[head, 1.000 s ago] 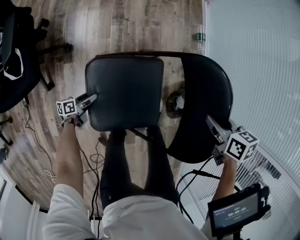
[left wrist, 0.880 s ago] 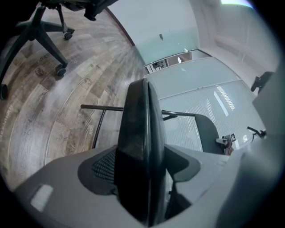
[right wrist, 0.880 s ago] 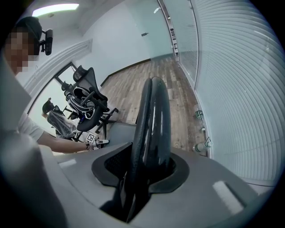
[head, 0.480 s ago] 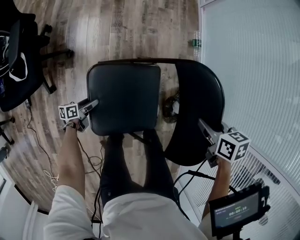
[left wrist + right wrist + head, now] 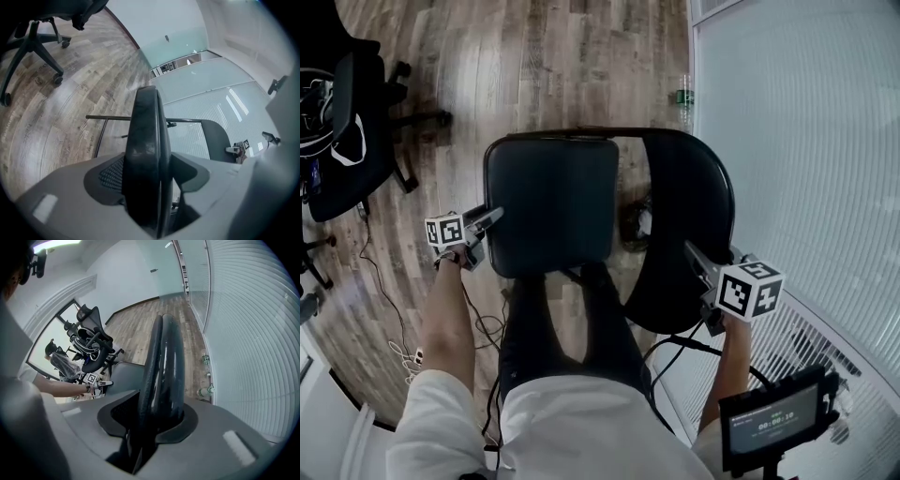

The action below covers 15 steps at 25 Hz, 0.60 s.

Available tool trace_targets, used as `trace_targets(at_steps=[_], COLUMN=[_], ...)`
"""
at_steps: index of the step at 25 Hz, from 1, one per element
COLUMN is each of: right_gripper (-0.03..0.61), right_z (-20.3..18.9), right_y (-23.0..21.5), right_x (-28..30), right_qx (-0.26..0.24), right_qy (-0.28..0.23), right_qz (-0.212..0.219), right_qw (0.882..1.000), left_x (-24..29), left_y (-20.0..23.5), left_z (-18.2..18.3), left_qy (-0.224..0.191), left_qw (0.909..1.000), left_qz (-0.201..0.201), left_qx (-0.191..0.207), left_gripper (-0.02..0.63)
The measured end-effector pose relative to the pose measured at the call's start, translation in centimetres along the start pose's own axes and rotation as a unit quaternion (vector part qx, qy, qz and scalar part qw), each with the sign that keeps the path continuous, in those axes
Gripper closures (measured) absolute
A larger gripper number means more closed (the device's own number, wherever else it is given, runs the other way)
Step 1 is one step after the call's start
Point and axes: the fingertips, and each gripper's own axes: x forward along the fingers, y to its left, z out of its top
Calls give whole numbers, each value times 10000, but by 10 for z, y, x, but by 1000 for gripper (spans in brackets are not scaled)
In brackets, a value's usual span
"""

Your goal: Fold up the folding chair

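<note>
The folding chair's black padded seat faces up in the head view, and its curved black backrest is to the right. My left gripper grips the seat's left edge; in the left gripper view the seat's rim fills the gap between the pads. Its jaws have just been closing on that rim. My right gripper holds the backrest's near edge. Seen edge-on, the backrest is pressed between those jaws, which have also just been closing.
A black office chair stands at the left on the wood floor, with cables beside my legs. A ribbed glass wall runs along the right, with a bottle at its foot. A small screen sits low right.
The left gripper has risen with the seat's left edge, and the seat now looks narrower from above. The right gripper has stayed on the backrest.
</note>
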Motion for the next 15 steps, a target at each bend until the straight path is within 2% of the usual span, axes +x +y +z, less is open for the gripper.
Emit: trace_targets(at_steps=[9, 15], right_gripper=[477, 477], right_z=[-2, 1], right_y=[-7, -8], right_x=[-10, -16], right_qx=[12, -4], right_qy=[44, 50], right_qz=[-8, -20], right_qw=[10000, 10000], left_x=[8, 9], left_y=[-34, -55], left_z=[-4, -4], left_qy=[-63, -111], left_qw=[10000, 9997], left_qz=[-14, -212], left_qx=[18, -79], left_gripper=[339, 341])
